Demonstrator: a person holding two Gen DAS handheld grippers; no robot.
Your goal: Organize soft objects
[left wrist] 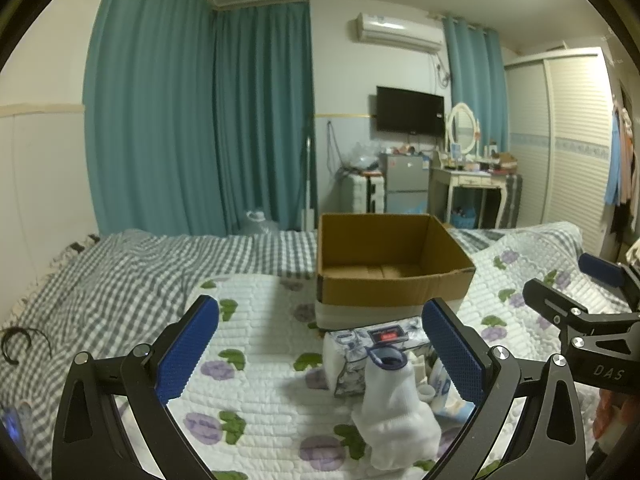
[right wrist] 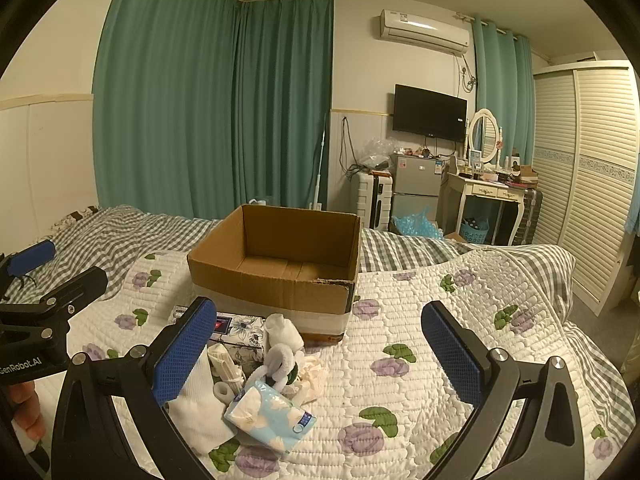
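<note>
white sock (left wrist: 394, 412) stands upright between your left hand-held gripper's (left wrist: 320, 356) wide-open fingers; right hand-held gripper (right wrist: 320, 356), also wide, holds nothing.

Teal curtains (right wrist: 208, 100) hang from ten to twelve o'clock. A wall television (right wrist: 430, 112) and air conditioner (right wrist: 424, 30) sit toward one o'clock, above a small fridge (right wrist: 414, 188) and white dressing table (right wrist: 490, 192). A louvred wardrobe (right wrist: 588, 176) stands at three.

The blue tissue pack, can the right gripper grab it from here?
Probably yes. The blue tissue pack lies on top of the pile, uncovered, just left of the open right gripper, so a small shift should reach it.
</note>
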